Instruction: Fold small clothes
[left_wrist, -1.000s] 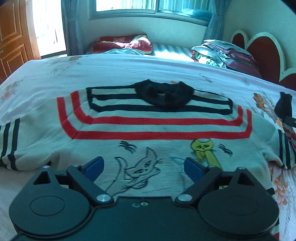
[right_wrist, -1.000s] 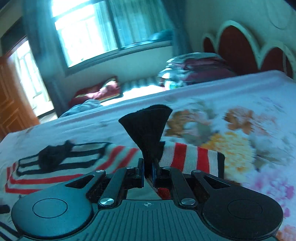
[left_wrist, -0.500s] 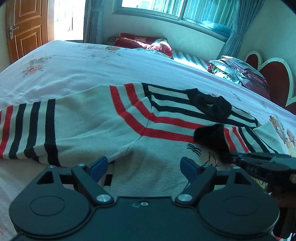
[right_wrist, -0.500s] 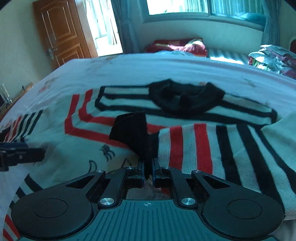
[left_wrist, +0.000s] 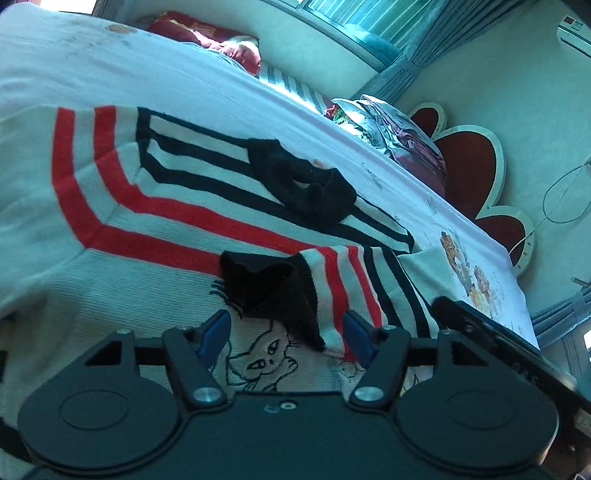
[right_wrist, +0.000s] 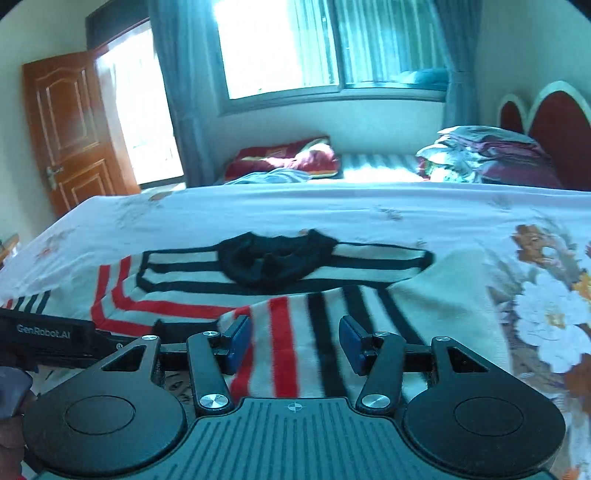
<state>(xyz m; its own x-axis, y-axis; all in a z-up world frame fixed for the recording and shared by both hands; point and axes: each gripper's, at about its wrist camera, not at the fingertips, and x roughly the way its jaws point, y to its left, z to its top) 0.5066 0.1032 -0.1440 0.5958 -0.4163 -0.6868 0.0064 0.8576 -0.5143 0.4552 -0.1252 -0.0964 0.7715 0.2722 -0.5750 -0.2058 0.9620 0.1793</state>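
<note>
A white sweater (left_wrist: 155, 280) (right_wrist: 177, 273) with red and black stripes and a black collar (left_wrist: 303, 184) (right_wrist: 273, 262) lies flat on the bed. Its right sleeve (left_wrist: 340, 273) (right_wrist: 291, 332) is folded across the chest and ends in a black cuff (left_wrist: 266, 284). My left gripper (left_wrist: 285, 338) hangs just over that cuff. Its jaws are closing with the cuff tip between them, but the blue pads are clear of the cloth. My right gripper (right_wrist: 294, 343) hovers over the striped sleeve with its jaws opening and nothing gripped. Each gripper shows at the edge of the other's view.
The flowered bedsheet (right_wrist: 546, 295) stretches to the right of the sweater. A pile of folded clothes (left_wrist: 399, 136) (right_wrist: 491, 155) sits by the red headboard (left_wrist: 469, 166) (right_wrist: 554, 122). A red blanket (right_wrist: 284, 158) lies under the window, and a wooden door (right_wrist: 70, 125) stands at far left.
The right gripper carried the sleeve leftward across the chest, then let go of the black cuff and opened. The left gripper swung right and down onto that cuff, its jaws narrowing.
</note>
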